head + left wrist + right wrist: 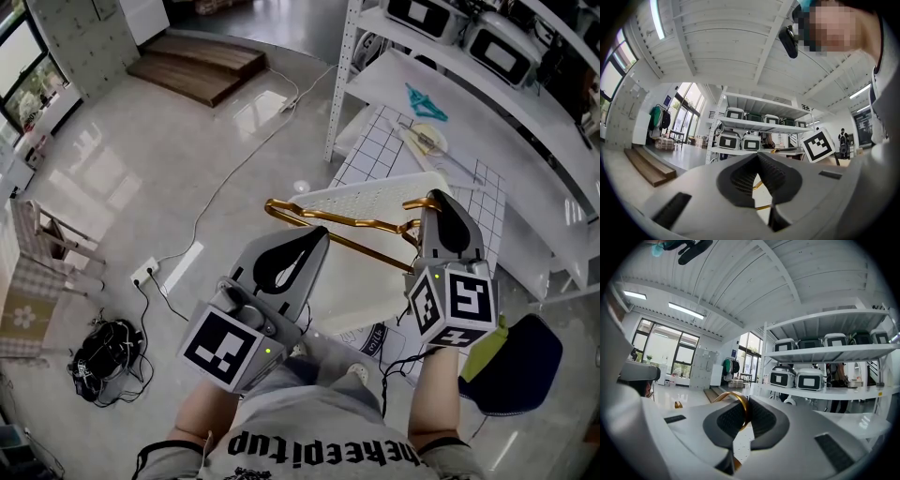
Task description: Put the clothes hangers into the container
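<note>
While right gripper [437, 202] clamps hanger [356, 223], it crosses container [370, 197] rim.

Bright, even indoor light, daylight plus lit ceiling strips [686, 310]. Windows [665, 350] blown out. Glossy floor [122, 159] carries pale glare patches in head view. Shadows faint. Both gripper views: heavy fisheye, shelving [825, 355] bowed, dark vignette at corners, nearest foreground soft.
</note>
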{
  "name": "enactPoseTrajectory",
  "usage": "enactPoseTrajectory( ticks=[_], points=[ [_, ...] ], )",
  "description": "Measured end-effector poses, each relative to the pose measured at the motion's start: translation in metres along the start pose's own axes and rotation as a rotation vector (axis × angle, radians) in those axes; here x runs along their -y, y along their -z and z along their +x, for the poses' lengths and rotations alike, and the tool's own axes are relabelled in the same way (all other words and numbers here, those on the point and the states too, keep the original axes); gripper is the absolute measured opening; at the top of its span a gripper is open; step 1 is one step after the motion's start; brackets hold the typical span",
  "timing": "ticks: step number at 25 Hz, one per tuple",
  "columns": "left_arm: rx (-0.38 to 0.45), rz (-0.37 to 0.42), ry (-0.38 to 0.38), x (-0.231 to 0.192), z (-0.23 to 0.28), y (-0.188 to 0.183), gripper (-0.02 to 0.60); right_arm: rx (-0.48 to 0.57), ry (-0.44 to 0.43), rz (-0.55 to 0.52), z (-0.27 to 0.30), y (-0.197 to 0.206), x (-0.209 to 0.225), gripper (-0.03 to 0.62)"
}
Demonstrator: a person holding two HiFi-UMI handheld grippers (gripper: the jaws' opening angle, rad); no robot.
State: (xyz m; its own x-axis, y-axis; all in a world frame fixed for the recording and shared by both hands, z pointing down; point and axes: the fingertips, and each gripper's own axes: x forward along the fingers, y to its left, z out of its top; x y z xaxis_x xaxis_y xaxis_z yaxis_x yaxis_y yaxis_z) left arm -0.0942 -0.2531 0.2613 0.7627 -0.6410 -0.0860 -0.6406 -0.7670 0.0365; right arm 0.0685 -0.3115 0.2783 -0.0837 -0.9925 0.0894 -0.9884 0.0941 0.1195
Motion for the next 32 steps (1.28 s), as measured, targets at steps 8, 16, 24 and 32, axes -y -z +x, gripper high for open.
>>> enactPoseTrajectory(
  ticks=[8, 16, 24, 32],
  points=[
    [-0.016, 0.0, 0.006, 0.005, -0.001, 0.006, 0.02, -0.013, 0.004, 0.022, -0.004, 0.017, 0.006, 0.025],
    [-0.016, -0.001, 0.014, 0.015, 0.004, 0.008, 0.02, -0.06, -0.008, 0.004, -0.008, 0.033, 0.012, 0.025],
    [-0.033, -0.006, 0.013, 0.025, 0.015, 0.012, 0.02, -0.137, -0.034, 0.031, -0.007, 0.055, 0.023, 0.032],
    [-0.042, -0.01, 0.012, 0.034, 0.032, 0.017, 0.02, -0.21, -0.046, 0.048, -0.005, 0.082, 0.038, 0.072]
  ],
)
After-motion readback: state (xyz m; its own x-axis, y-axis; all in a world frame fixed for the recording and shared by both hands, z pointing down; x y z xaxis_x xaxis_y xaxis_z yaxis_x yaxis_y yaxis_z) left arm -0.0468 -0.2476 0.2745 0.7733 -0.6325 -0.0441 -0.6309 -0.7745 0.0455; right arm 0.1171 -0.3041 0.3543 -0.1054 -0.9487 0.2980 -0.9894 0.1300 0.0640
